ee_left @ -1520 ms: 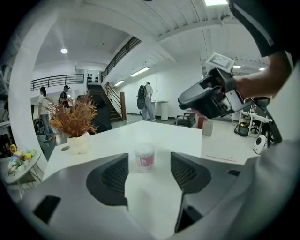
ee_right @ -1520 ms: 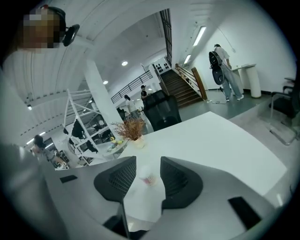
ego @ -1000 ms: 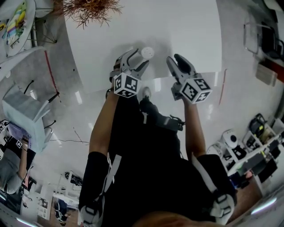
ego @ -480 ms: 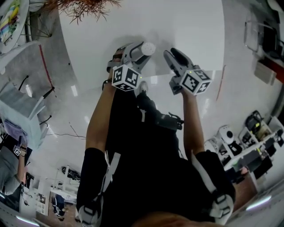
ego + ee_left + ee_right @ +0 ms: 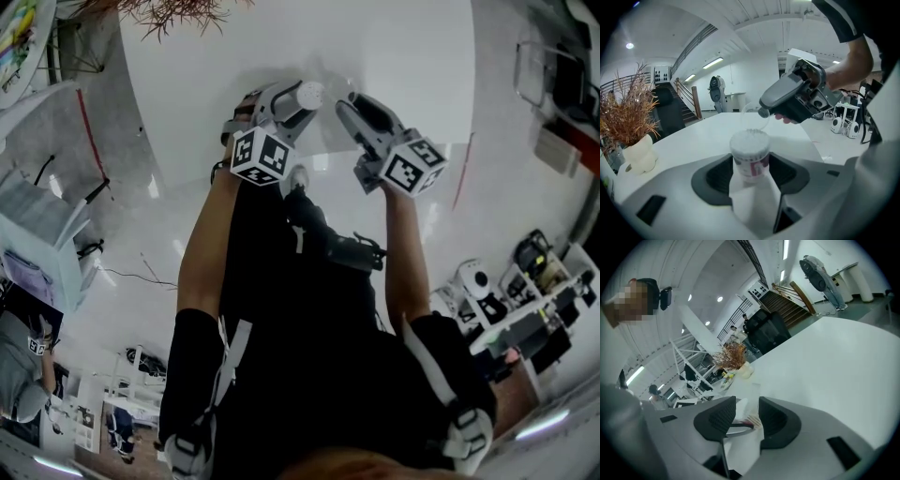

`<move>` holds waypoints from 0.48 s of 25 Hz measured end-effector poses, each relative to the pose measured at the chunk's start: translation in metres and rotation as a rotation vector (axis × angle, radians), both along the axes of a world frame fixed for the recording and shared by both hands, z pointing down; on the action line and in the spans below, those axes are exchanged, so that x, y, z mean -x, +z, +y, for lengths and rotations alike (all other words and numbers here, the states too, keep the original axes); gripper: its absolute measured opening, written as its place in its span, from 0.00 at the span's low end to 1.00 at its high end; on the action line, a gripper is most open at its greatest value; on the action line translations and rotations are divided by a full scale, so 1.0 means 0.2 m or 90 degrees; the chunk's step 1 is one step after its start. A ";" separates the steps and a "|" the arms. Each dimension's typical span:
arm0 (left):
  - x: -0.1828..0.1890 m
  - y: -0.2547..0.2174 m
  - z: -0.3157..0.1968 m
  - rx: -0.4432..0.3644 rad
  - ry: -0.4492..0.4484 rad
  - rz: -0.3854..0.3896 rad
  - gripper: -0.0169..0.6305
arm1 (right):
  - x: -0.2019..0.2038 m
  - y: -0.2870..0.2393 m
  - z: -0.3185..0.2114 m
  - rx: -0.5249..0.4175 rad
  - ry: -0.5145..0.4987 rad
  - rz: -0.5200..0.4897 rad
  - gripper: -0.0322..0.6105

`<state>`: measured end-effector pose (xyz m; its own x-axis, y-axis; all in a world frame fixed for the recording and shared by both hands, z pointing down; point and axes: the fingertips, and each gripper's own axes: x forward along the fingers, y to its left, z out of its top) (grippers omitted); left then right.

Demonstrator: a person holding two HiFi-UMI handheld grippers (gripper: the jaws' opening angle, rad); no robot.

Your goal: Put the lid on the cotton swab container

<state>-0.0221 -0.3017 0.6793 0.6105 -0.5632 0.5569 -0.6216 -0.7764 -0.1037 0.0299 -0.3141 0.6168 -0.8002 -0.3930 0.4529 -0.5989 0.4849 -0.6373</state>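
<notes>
Head view: the left gripper (image 5: 292,101) and right gripper (image 5: 345,105) meet near the white table's (image 5: 403,56) near edge, with bare top beyond. Left gripper view: its jaws, just closing, seem to clamp the cotton swab container (image 5: 750,152); the clear lid (image 5: 753,119) hovers just above. Right gripper view: jaws pinch the lid, open table ahead.

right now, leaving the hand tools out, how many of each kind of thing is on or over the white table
cotton swab container: 1
clear lid: 1
potted dried plant: 1
total: 3
</notes>
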 end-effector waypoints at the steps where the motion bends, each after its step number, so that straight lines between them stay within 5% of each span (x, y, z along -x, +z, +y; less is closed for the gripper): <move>1: 0.00 0.00 0.00 0.000 -0.001 0.000 0.40 | 0.01 -0.01 0.01 -0.004 -0.012 -0.006 0.28; 12: -0.01 0.00 0.00 -0.003 -0.002 0.003 0.40 | 0.15 -0.07 0.07 -0.012 -0.082 -0.049 0.28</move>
<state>-0.0209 -0.3015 0.6798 0.6119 -0.5678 0.5506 -0.6243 -0.7742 -0.1046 -0.0004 -0.2994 0.6018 -0.8766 -0.2918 0.3826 -0.4807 0.5668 -0.6691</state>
